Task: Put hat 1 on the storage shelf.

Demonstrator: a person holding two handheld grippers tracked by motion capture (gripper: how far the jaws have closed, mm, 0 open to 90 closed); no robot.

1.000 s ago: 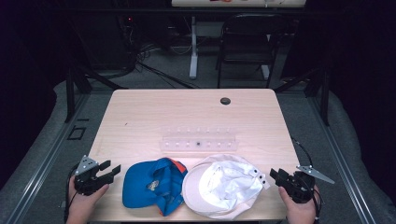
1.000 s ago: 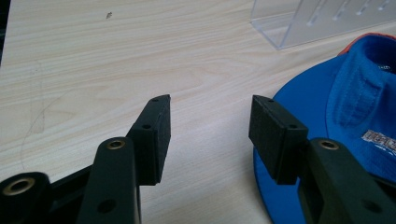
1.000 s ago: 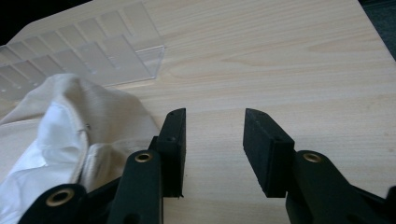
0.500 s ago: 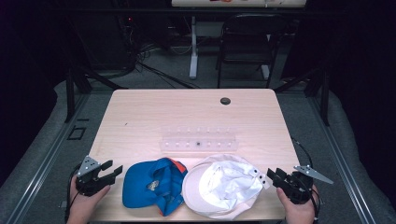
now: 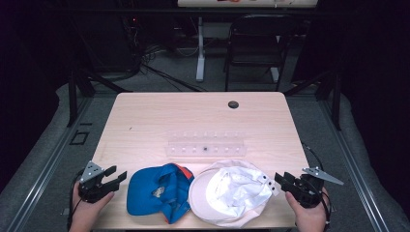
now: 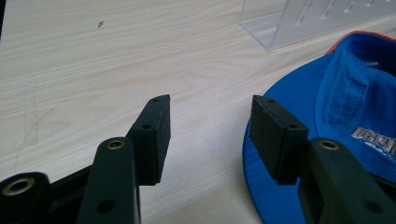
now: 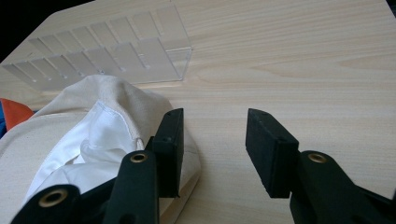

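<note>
Left gripper jaws apart beside blue cap, right gripper jaws just opening, nothing between, prob. just off white cap, both on table

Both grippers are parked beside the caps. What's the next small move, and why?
Probably ease the right gripper sideways onto the white cap's rim. Its jaws, which have just been opening, stand empty beside that edge. The left gripper waits open by the blue cap.

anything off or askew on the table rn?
Both caps lie upside down, insides up: the blue cap and the white cap, touching at the table's near edge. The clear rack sits straight. Nothing spilled or damaged.
</note>
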